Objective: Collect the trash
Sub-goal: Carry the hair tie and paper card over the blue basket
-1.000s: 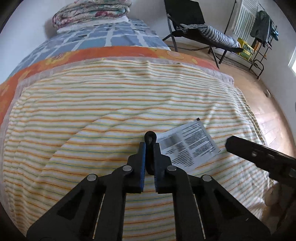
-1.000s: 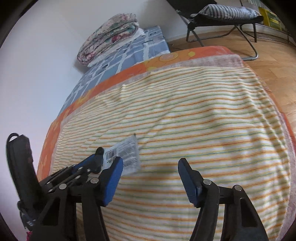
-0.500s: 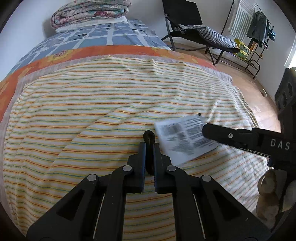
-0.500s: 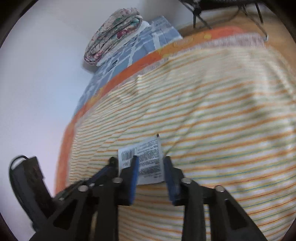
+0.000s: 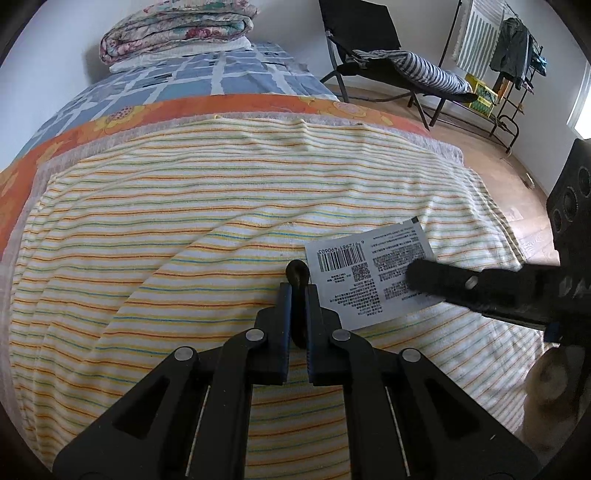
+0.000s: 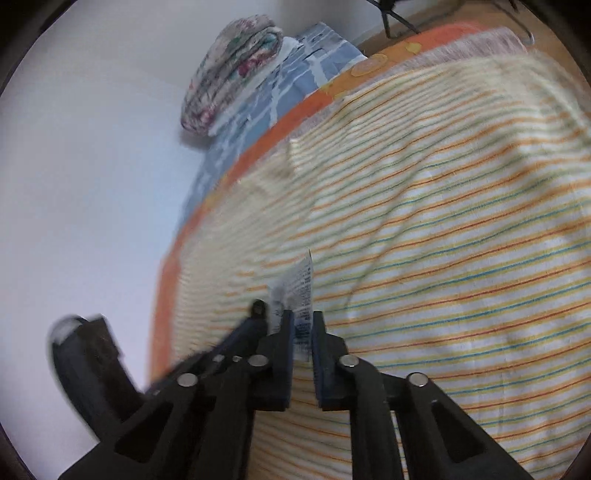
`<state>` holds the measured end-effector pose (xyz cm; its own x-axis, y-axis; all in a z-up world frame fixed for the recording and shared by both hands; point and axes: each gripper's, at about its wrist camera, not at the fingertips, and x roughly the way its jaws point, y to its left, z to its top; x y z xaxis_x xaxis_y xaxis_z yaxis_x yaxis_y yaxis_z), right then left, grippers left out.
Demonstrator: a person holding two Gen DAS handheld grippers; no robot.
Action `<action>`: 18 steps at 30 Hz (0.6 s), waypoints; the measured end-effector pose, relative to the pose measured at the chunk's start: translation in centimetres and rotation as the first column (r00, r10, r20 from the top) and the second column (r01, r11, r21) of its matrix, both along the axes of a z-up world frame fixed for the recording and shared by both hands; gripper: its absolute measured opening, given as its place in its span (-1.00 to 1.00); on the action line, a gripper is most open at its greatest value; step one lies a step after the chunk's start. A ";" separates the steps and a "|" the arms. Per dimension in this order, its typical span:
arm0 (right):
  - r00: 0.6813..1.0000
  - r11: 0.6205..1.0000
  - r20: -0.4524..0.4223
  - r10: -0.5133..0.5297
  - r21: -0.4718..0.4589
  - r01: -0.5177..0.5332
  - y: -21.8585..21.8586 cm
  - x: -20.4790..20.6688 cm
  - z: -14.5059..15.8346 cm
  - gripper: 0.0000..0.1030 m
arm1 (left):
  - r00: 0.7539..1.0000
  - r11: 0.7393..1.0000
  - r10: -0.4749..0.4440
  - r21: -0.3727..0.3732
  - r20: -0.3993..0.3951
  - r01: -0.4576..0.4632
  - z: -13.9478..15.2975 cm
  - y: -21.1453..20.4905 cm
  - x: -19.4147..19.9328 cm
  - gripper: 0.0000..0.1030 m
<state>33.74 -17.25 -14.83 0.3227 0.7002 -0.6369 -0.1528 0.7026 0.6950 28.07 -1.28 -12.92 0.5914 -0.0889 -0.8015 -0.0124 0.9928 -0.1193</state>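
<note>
A white printed packet [image 5: 354, 280] with a barcode lies on the striped towel [image 5: 184, 229] that covers the bed. My right gripper [image 6: 303, 323] reaches in from the right. Its jaws are closing tight on the packet [image 6: 301, 291], whose edge stands up between the blue pads. In the left wrist view one right finger [image 5: 436, 277] lies across the packet. My left gripper [image 5: 297, 293] sits just left of the packet, shut on a small dark looped object [image 5: 297, 272] that sticks out past its tips. That left gripper [image 6: 256, 314] shows blurred beside the right one.
A folded floral quilt [image 5: 177, 29] rests on a blue checked sheet at the bed's head, beyond an orange band. A black folding chair [image 5: 373, 44] with a striped cushion and a clothes rack [image 5: 513, 74] stand on the wooden floor to the right. A white wall [image 6: 92, 166] borders the bed's left side.
My right gripper came in from the right over the packet, and its jaws went from wide apart to shut on it, tipping the packet's edge upward. The left gripper stayed still.
</note>
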 end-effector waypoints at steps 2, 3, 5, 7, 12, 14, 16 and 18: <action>1.000 1.000 0.025 0.005 -0.031 -0.004 0.5 -0.3 0.3 -0.92 | 1.000 1.000 0.003 -0.007 0.003 -0.003 0.1 0.1 0.0 -0.92; 0.999 0.999 0.040 0.010 -0.041 -0.009 0.6 -0.5 0.5 -0.92 | 1.000 1.000 0.005 -0.009 0.004 -0.005 0.2 0.2 -0.1 -0.92; 0.997 0.998 0.070 0.016 -0.066 -0.011 0.6 -0.9 1.3 -0.95 | 1.000 1.000 0.011 -0.012 0.007 -0.011 0.4 0.5 -0.3 -0.92; 0.993 0.995 0.112 0.024 -0.100 -0.013 0.5 -1.5 2.5 -0.98 | 1.000 1.000 0.021 -0.016 0.008 -0.021 0.6 1.0 -0.7 -0.92; 0.980 0.983 0.190 0.063 -0.181 -0.028 0.5 -3.7 5.6 -1.00 | 0.999 0.999 0.036 -0.021 0.015 -0.035 2.2 2.6 -2.6 -0.92; 0.974 0.979 0.209 0.081 -0.202 -0.038 0.5 -4.8 6.6 -1.00 | 0.999 0.999 0.031 -0.009 0.025 -0.030 3.4 3.1 -4.0 -0.92; 0.970 0.975 0.222 0.096 -0.216 -0.047 0.5 -6.1 7.6 -1.00 | 0.999 1.000 0.024 0.002 0.034 -0.024 4.3 3.4 -5.2 -0.92; 0.966 0.973 0.231 0.114 -0.222 -0.062 0.4 -7.7 8.6 -1.00 | 0.999 1.000 0.015 0.007 0.042 -0.015 5.7 3.7 -7.1 -0.92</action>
